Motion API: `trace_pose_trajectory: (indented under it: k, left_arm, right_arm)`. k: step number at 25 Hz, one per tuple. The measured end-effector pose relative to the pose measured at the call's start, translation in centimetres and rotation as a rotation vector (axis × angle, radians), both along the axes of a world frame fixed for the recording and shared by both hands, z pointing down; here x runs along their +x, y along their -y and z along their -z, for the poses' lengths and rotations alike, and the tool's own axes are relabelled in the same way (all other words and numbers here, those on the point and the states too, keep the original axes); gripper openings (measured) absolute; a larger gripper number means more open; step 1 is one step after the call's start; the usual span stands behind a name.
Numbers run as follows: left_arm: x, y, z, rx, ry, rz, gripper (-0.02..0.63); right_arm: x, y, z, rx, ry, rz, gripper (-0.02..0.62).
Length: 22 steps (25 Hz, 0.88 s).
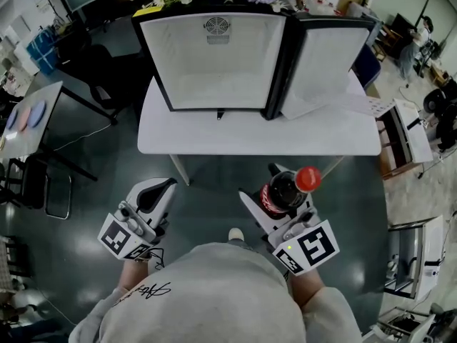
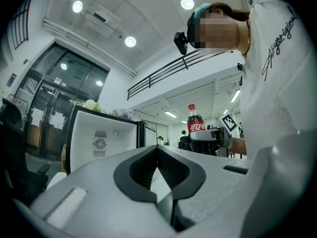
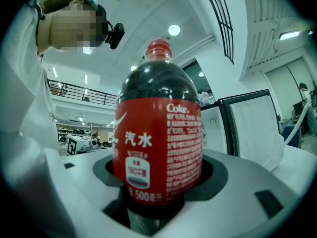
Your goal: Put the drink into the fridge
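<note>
Basically, drink was in hand but not in the fridge yet. Head view: right gripper (image 1: 280,200) was closed around the cola bottle (image 1: 284,190), red cap (image 1: 308,179) pointing up and away, and held close to the person's torso, well short of the white table (image 1: 257,133). The fridge (image 1: 214,52) stood on that table with its door (image 1: 327,61) swung out to the right. The cavity looked bare and white, so there was an open place for the bottle. Left gripper (image 1: 158,191) sat level with the right one, apart from it and carrying nothing; I'd guess it was parked out of the way since the door needed no opening. Left gripper view: pads closed tip to tip with nothing between them. The fridge interior with its fan grille showed ahead on the left, and the bottle in the other gripper off to the right. Right gripper view: jaws clamped the bottle low, at the bottom edge of the red label, with the bottle upright and the open fridge behind it to the right. The low grip probably left the upper body free to go in first, but it made the load top-heavy, so tilt was the risk on the reach forward. Judged stage: carry, with placement not yet begun.
</note>
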<state>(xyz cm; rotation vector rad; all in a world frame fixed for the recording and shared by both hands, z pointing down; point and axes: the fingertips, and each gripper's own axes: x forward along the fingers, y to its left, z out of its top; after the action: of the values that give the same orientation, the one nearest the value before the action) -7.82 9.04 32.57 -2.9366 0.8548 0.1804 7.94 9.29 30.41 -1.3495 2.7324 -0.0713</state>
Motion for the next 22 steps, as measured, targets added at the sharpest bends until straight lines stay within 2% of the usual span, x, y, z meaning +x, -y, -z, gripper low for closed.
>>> trace_pose_trajectory:
  k: [13, 22]
  left_arm:
    - [2.5, 3.7, -0.3, 0.003, -0.005, 0.041, 0.005]
    - [3.8, 4.3, -0.6, -0.007, -0.034, 0.076, 0.004]
  right_arm:
    - [2.2, 4.4, -0.3, 0.012, 0.002, 0.057, 0.307]
    - [3.4, 5.6, -1.2, -0.001, 0.003, 0.095, 0.307]
